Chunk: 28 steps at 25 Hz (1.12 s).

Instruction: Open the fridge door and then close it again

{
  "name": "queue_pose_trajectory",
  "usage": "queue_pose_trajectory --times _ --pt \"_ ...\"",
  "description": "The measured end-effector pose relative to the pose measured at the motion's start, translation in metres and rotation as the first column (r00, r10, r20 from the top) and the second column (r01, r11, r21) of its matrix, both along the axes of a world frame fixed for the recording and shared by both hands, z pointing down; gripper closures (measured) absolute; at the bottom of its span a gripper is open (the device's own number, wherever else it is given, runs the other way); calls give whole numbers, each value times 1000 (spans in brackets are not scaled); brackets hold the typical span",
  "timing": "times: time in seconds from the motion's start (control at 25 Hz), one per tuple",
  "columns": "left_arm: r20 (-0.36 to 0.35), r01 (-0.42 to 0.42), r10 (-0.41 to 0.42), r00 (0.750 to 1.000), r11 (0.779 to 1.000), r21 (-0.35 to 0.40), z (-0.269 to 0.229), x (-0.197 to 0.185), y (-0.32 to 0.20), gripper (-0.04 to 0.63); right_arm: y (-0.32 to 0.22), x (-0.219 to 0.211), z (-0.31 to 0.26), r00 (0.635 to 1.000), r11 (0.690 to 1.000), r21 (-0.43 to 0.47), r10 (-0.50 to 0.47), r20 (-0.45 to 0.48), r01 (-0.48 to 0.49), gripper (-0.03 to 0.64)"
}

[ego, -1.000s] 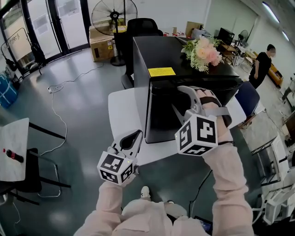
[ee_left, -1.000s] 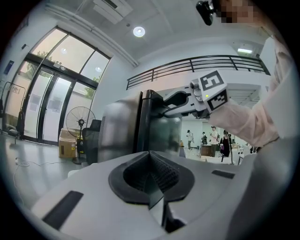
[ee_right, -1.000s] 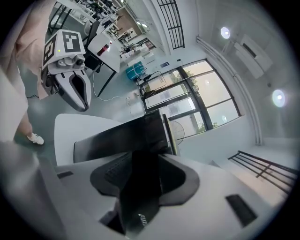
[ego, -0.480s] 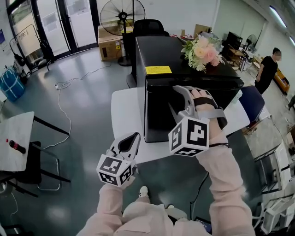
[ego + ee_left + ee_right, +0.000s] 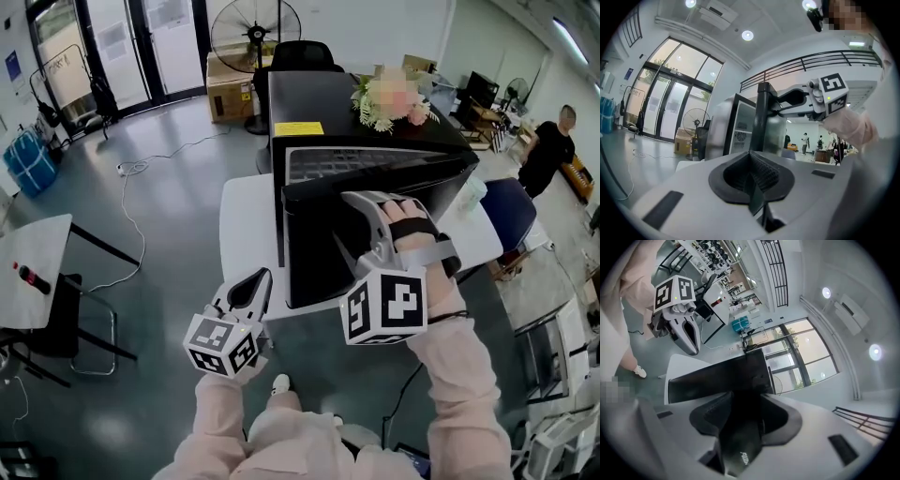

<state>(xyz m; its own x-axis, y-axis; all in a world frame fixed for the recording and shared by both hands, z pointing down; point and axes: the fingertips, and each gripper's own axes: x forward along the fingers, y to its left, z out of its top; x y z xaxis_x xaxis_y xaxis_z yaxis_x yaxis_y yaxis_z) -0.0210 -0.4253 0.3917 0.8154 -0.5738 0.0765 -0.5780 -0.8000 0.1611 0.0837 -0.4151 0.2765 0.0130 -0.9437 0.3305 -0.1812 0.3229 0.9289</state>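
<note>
Right gripper (image 5: 341, 217), jaws just widening, seemingly clamps the fridge door (image 5: 309, 262) (ajar); left gripper (image 5: 259, 281) closed.

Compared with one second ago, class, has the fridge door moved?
Yes. The fridge door has swung toward the person, away from the fridge body; a gap now shows behind its top edge.

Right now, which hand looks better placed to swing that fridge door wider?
Right. The right gripper has the edge of the ajar fridge door between its jaws, which have just been opening; the left gripper hangs shut, low by the table, apart from the fridge.
</note>
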Motion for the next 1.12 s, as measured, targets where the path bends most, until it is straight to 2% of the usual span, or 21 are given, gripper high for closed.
queue_pose_trajectory --times 0.24,0.48,0.68,1.12 --pt "2 33 -33 999 999 9 4 -1 46 584 35 2 1 996 996 -41 -85 -12 85 431" --pt "9 76 -76 997 997 5 6 -14 96 584 63 5 0 985 981 -124 -160 -60 152 437" --pt "12 109 -109 994 994 12 10 -13 136 584 96 16 10 980 964 -211 -184 -76 165 383" --pt "5 104 -105 995 993 51 -1 2 190 584 151 35 13 972 955 -223 -219 -89 195 388"
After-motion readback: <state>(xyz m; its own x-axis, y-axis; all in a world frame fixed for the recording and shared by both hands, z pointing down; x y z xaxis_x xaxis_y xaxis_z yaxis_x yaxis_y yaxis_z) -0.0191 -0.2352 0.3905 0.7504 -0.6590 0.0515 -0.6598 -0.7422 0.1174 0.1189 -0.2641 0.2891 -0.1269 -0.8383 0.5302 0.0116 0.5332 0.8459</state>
